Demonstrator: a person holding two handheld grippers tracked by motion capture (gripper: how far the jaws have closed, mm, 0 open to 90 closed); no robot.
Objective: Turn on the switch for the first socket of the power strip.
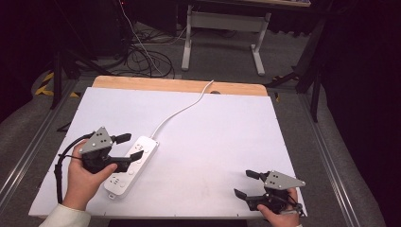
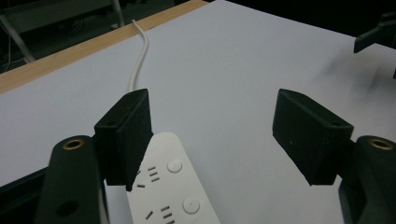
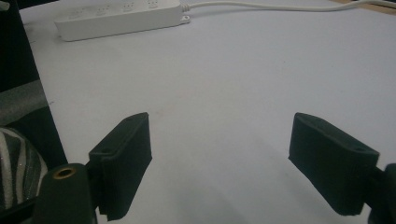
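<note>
1. Step in hand, as I judge it: approach to the power strip (image 1: 131, 166). The left gripper (image 1: 128, 146) hovers over the strip's far half, fingers (image 2: 127, 135) spread wide, nothing between them. No contact that I can confirm.

2. In the left gripper view, one finger sits over the strip's long edge and the other finger stands well off over bare desk (image 2: 261, 60). The strip is not centred in the gap.

3. Right gripper (image 1: 244, 183) rests near the front right corner of the desk, well apart from the strip, fingers (image 3: 122, 158) likewise open and empty. It seems to be idle at present.

4. Location of strip: left front part of the white desk, lying flat, sockets and buttons up.

5. Long axis: diagonal in the high view, running from front-left to back-right. The cord (image 1: 182, 111) leaves the far end and curves away to the back edge of the desk, so the cord end points away from the person and to their right; the free end points toward the front edge.

6. Next move, by my judgement: shift the left gripper sideways so both fingers straddle the strip's short width, lower, then close across the narrow body. Gripping along the long axis is not feasible, since the strip far exceeds the opening.

7. Risk: the cord may drag or resist if the strip is lifted or turned.
</note>
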